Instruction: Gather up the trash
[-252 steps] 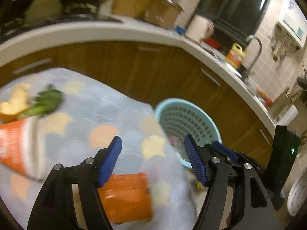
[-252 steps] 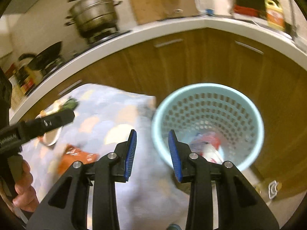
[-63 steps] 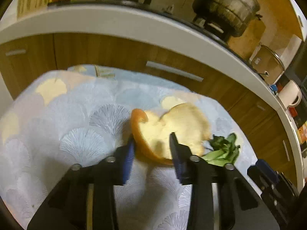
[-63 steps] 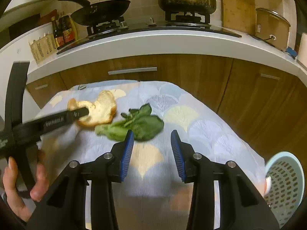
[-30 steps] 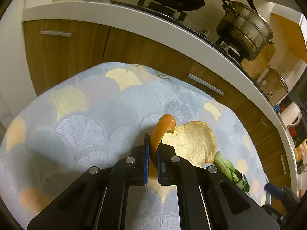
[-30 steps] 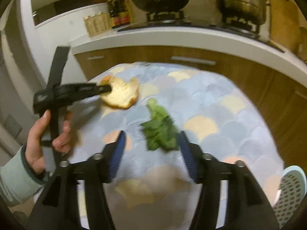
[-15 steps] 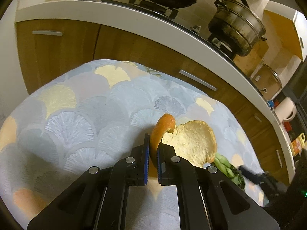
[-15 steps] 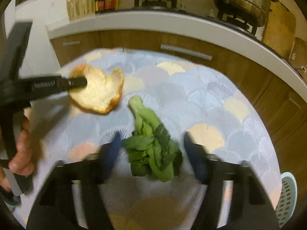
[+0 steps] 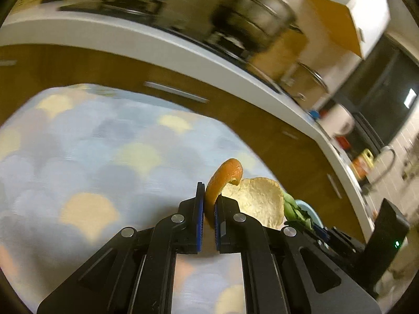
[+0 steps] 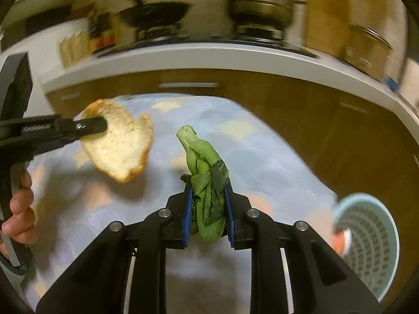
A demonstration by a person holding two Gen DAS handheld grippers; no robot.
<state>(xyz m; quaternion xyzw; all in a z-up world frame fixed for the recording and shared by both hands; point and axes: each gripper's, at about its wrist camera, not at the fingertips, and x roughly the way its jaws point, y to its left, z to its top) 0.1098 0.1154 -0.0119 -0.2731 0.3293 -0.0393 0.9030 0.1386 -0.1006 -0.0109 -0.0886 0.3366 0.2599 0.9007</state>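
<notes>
My left gripper [image 9: 208, 204] is shut on an orange peel [image 9: 251, 198] and holds it above the table; the peel also shows in the right wrist view [image 10: 120, 146], lifted clear of the cloth. My right gripper [image 10: 208, 198] is shut on a bunch of green leafy vegetable [image 10: 207, 183], raised off the table. The greens peek out behind the peel in the left wrist view [image 9: 296, 209]. A light blue perforated trash basket [image 10: 366, 243] stands on the floor at the right, beside the table.
The table wears a blue cloth with yellow and orange scallops [image 9: 91, 157]. Behind it runs a curved white counter over wooden cabinets [image 10: 235, 89], with a pan [image 10: 154, 13] and a steel pot [image 10: 259, 2] on the stove.
My right gripper has closed on the greens and lifted them off the cloth. My left gripper has raised the orange peel and swung toward the right, toward the basket side.
</notes>
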